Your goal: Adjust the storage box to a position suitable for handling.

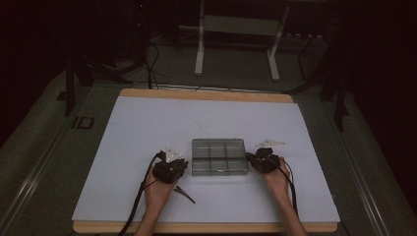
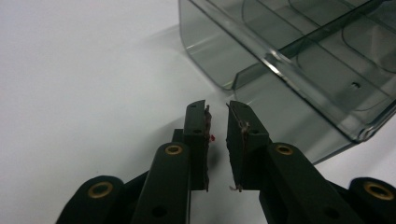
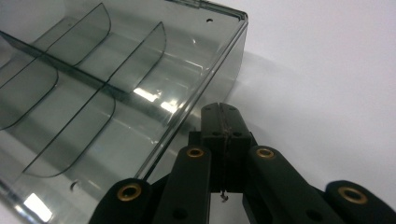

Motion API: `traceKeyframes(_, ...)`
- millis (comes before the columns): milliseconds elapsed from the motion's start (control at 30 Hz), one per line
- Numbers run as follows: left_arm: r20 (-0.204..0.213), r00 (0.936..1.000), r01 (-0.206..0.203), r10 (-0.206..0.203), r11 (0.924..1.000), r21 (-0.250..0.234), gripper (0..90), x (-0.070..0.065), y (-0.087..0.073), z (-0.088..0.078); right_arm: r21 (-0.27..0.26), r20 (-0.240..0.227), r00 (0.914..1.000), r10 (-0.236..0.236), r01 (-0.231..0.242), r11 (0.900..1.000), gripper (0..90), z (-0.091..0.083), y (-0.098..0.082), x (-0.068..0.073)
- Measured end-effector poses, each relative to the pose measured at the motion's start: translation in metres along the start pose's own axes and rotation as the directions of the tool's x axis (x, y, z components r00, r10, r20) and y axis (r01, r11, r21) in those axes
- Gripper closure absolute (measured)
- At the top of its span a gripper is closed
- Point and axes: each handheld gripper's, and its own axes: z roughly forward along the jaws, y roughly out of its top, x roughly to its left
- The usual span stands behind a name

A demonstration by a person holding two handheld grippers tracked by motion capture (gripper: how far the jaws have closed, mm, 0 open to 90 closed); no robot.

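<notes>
Item: one smoke-grey transparent plastic organiser box (image 1: 219,156) with thin internal dividers, lidless as far as I can tell, lying flat on the white worktop (image 1: 147,128) toward its near edge, roughly midway between the left and right edges. Handling, by my judgement: light, rigid, thin-walled, glossy and likely slippery under the pads; it may crack or flex if squeezed hard. Best hold is the upright side wall or its rim, one of my tools at each short end. My left gripper (image 1: 170,167) sits just beside the box's left end, fingers a little apart with nothing between them. My right gripper (image 1: 263,160) sits just beside the right end, fingers pressed together, empty. A small dark clip-like object (image 1: 184,193) lies on the worktop near my left hand, seen from the high view. The left gripper view (image 2: 217,122) adds a rounded box corner and the pad wear; the right gripper view (image 3: 219,119) adds the curved divider tops and small holes in the base.
</notes>
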Motion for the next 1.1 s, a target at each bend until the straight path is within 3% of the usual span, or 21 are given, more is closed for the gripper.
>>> traceKeyframes(333, 0.025, 0.9997, -0.007, 0.007, 0.9999, -0.009, 80.3, -0.003, 0.001, 0.001, 0.009, -0.013, 0.9998, -0.014, 0.014, 1.0, 90.0, -0.004, -0.006, 0.007)
traceKeyframes(1100, 0.023, 0.9997, -0.004, 0.004, 0.9999, -0.009, 85.2, -0.004, 0.001, 0.002, 0.02, -0.021, 0.9996, -0.02, 0.02, 1.0, 90.0, -0.007, -0.012, 0.013)
